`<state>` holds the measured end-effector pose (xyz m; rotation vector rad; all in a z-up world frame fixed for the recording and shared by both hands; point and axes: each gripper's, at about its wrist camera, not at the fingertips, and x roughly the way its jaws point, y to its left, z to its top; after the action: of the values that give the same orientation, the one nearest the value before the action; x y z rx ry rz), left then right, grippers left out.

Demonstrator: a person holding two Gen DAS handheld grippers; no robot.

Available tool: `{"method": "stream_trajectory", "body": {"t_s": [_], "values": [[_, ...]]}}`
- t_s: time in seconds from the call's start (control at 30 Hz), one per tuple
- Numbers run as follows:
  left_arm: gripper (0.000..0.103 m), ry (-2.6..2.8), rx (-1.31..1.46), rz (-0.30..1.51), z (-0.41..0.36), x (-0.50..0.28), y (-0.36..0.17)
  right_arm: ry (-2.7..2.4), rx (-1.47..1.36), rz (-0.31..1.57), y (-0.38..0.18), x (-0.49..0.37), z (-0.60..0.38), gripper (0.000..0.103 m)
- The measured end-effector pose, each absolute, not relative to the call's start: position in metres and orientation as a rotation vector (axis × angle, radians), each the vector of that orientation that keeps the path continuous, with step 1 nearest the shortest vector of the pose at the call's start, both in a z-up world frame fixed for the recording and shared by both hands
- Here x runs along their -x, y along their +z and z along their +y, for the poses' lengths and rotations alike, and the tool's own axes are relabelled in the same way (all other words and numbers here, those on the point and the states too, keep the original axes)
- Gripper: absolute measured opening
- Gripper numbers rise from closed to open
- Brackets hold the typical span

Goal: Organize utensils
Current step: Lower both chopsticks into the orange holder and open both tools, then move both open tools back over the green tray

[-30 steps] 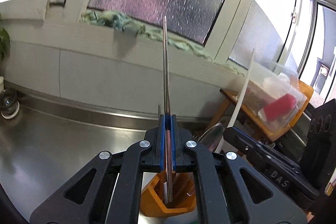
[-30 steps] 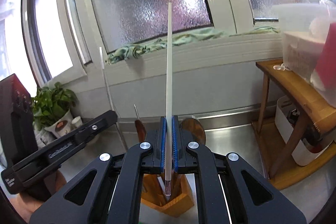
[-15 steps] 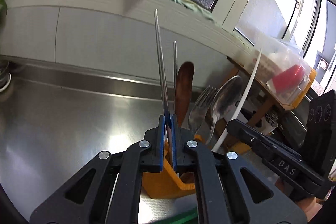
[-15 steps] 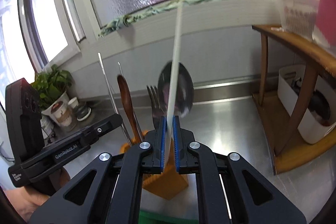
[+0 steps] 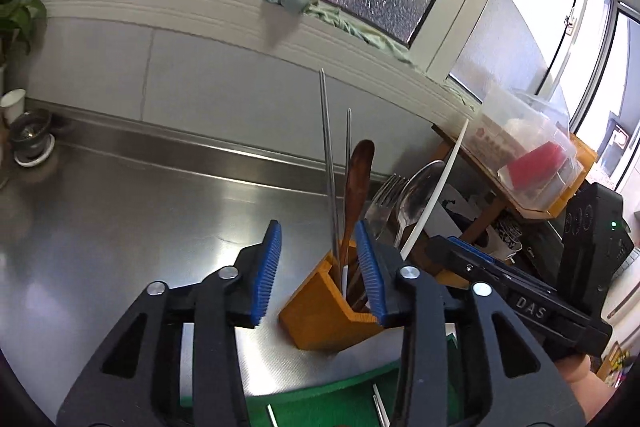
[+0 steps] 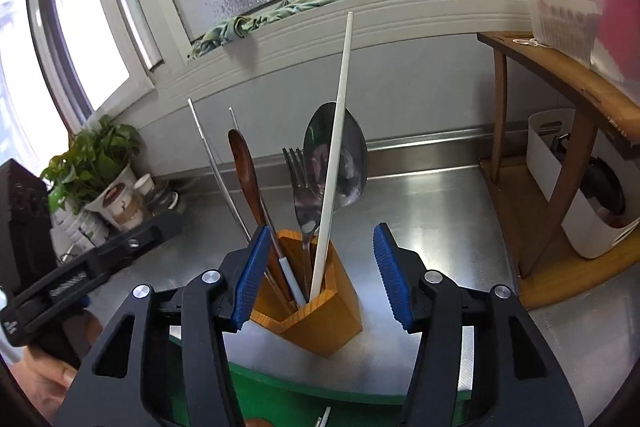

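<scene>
Both grippers (image 5: 318,269) (image 6: 320,273) tilt down, fingers just parted.

Both jaws just opened; metal chopstick (image 5: 329,163) and white chopstick (image 6: 333,163) released into holder (image 6: 320,323).

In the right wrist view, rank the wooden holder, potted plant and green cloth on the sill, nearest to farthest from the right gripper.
1. Wooden holder, just beyond the right gripper.
2. Potted plant, far left on the counter.
3. Green cloth, up on the window sill.

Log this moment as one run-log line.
left gripper: open, jaws just opened, metal chopstick released | right gripper: open, jaws just opened, white chopstick released | both standing in wooden holder
</scene>
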<state>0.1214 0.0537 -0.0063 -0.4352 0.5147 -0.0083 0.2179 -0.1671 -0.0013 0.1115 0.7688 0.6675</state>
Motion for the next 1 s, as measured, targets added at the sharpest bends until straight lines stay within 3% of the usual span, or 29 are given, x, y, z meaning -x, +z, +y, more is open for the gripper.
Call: {"method": "stream_trajectory", "body": {"t_s": [0.13, 0.2, 0.27, 0.33, 0.37, 0.5, 0.7, 0.9, 0.97, 1.0], "values": [[0.059, 0.011, 0.418, 0.513, 0.059, -0.101, 0.008, 0.638, -0.116, 0.762, 0.011, -0.211, -0.185, 0.061], [0.065, 0.023, 0.407, 0.533, 0.061, -0.092, 0.016, 0.626, -0.107, 0.762, 0.019, -0.205, -0.194, 0.069], [0.07, 0.035, 0.412, 0.572, 0.063, -0.084, 0.021, 0.621, -0.09, 0.778, 0.025, -0.2, -0.201, 0.087], [0.078, 0.032, 0.421, 0.609, 0.064, -0.074, 0.025, 0.633, -0.061, 0.836, 0.028, -0.192, -0.204, 0.094], [0.085, 0.029, 0.424, 0.647, 0.063, -0.069, 0.027, 0.644, -0.055, 0.867, 0.028, -0.189, -0.205, 0.094], [0.09, -0.005, 0.431, 0.774, 0.054, -0.053, 0.022, 0.684, -0.041, 1.044, 0.02, -0.174, -0.208, 0.1], [0.095, -0.012, 0.356, 1.048, 0.027, -0.033, -0.014, 0.733, -0.001, 1.35, -0.014, -0.146, -0.205, 0.099], [0.095, 0.002, 0.396, 1.239, 0.015, -0.017, -0.066, 0.682, 0.094, 1.501, -0.048, -0.116, -0.204, 0.098], [0.093, 0.017, 0.416, 1.283, 0.012, -0.013, -0.081, 0.672, 0.115, 1.54, -0.059, -0.108, -0.203, 0.085], [0.088, 0.021, 0.425, 1.296, 0.011, -0.012, -0.085, 0.669, 0.115, 1.557, -0.062, -0.106, -0.203, 0.079]]}}
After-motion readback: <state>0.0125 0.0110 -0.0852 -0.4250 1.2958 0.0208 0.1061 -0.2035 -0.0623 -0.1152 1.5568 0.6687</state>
